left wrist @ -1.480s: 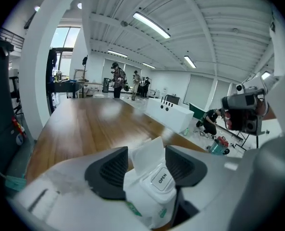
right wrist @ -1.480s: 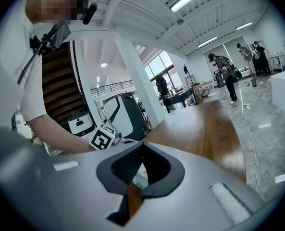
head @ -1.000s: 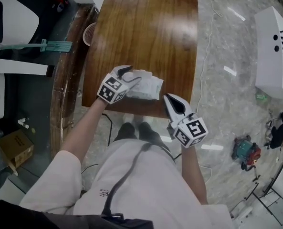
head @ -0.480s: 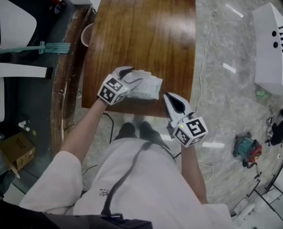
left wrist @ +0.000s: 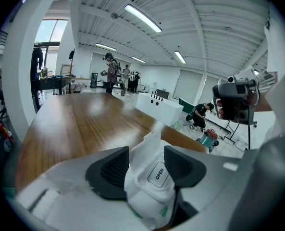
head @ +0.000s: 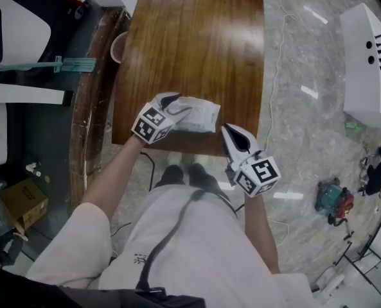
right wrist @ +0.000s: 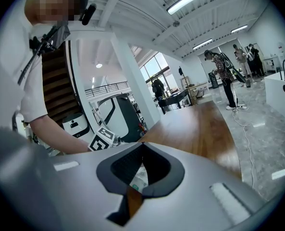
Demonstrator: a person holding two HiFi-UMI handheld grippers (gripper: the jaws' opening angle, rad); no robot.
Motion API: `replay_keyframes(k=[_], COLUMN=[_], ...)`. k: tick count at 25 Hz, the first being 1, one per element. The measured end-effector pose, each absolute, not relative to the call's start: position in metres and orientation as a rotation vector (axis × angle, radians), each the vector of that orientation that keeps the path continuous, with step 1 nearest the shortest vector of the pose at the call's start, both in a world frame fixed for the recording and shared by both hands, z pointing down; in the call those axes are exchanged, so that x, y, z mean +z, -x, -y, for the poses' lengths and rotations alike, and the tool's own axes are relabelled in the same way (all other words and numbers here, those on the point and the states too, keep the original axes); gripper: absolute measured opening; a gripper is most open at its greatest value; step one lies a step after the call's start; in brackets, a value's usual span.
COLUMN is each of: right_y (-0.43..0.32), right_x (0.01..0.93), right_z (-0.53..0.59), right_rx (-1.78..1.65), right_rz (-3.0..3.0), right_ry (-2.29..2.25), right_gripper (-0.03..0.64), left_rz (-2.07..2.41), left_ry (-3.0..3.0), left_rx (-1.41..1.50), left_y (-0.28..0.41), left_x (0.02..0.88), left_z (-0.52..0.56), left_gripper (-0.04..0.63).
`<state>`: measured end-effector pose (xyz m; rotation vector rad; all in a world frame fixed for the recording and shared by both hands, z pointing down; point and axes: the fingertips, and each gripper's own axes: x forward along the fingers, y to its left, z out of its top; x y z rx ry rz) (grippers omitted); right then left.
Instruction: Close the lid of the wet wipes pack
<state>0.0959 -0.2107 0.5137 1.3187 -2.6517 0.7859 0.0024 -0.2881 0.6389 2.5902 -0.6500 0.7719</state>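
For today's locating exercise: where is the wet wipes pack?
The left gripper, jaws closing, pinches the wet wipes pack at the near edge of the wooden table in the head view.

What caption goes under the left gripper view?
The left gripper closing its jaws around a white wet wipes pack at the wooden table.

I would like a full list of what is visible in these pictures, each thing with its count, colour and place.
table: 1, brown wood, centre
wet wipes pack: 1, white, at the table's near edge
cabinet: 1, white, floor at right
long-handled tool: 1, teal, far left
cardboard box: 1, brown, floor at lower left
cable: 1, white, floor right of table
left gripper: 1, white, jaws closing, pack between them
right gripper: 1, white, jaws shut, empty, by the table's near right corner
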Motion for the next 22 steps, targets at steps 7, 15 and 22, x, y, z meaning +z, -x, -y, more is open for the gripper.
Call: replay_keyframes(k=[7,15,22], right_y=[-0.091,-0.091,-0.091], right_x=[0.512,0.508,0.509], right_z=[0.206,0.2,0.192], right_rx=[0.772,0.764,0.764], right_rz=[2.653,2.651,2.642], right_ry=[-1.321,-1.33,-1.339], right_gripper=[0.009,0.009,0.009], left_rz=[0.641,0.62,0.609], left_ry=[-2.595,-2.618,-2.619], left_rx=[0.777,0.801,0.821], left_y=[0.0,0.001,0.003], left_x=[0.638,0.634,0.637], left_z=[0.278,0.264,0.256], left_gripper=[0.241,0.235,0.235])
